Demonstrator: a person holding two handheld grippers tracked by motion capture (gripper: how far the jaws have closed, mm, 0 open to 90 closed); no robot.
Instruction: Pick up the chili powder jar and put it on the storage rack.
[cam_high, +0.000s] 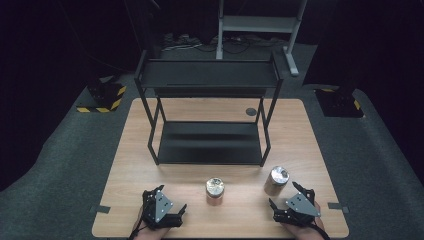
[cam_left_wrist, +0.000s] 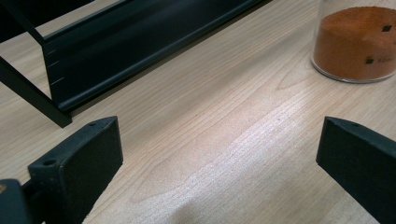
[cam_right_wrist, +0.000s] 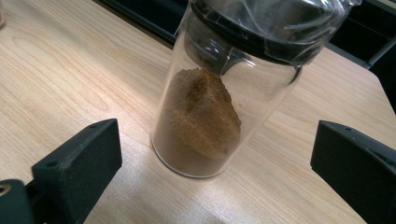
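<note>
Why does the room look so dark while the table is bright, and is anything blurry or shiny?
High view: light falls on the wooden table, the surroundings fade to black, and the picture is soft. Left gripper view: a pale sheen lies on the wood, and the jar of orange powder is cut off by the frame. Right gripper view: glare streaks the clear lid of the jar of brown powder.

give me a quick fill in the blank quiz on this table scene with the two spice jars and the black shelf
1. The jar of orange powder and the jar of brown powder both stand on the wooden ____.
2. The right gripper has its jaws ____, either side of the brown jar without touching it.
3. Both levels of the black shelf rack hold ____ jars.

Missing words: table; open; no
</note>
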